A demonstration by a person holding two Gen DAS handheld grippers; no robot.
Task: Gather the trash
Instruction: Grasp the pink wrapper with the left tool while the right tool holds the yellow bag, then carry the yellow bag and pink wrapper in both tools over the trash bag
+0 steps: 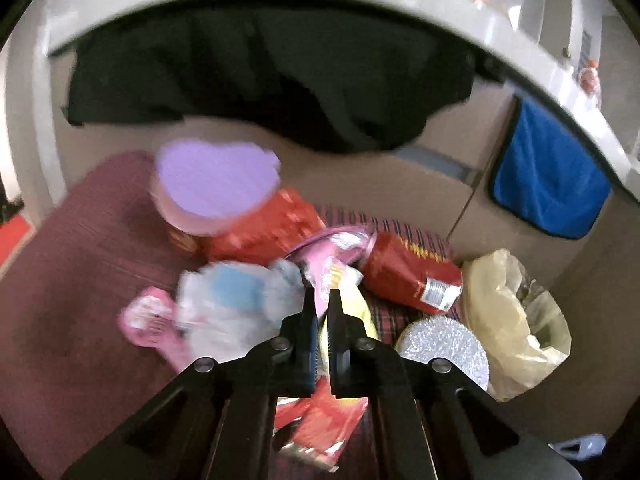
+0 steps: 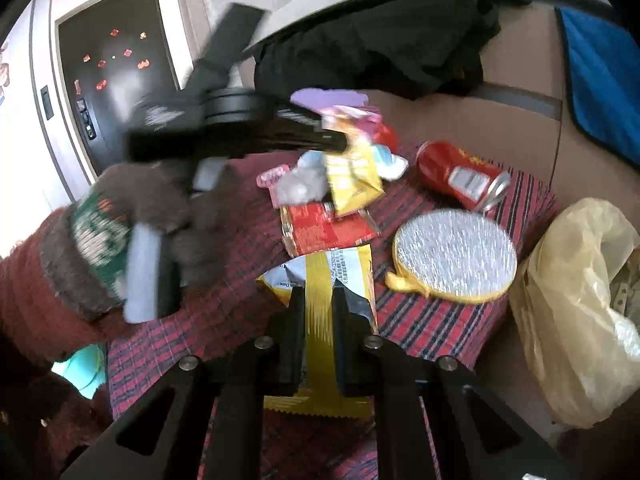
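Note:
My left gripper (image 1: 322,296) is shut on a yellow and pink snack packet (image 1: 354,308), which hangs a little above the pile. In the right wrist view that packet (image 2: 352,176) dangles from the blurred left gripper (image 2: 336,142). My right gripper (image 2: 318,292) is shut on a yellow and white wrapper (image 2: 320,276) over the red plaid mat (image 2: 420,320). More trash lies on the mat: a red wrapper (image 2: 324,228), a red can (image 2: 460,174) on its side, and a crumpled white and blue packet (image 1: 236,300).
A yellowish plastic bag (image 2: 580,300) stands open at the right of the mat, beside a round silver pad (image 2: 456,256). A purple-lidded tub (image 1: 216,184) and a black garment (image 1: 260,80) lie behind. A blue cloth (image 1: 548,184) hangs at right. A gloved hand (image 2: 120,220) holds the left gripper.

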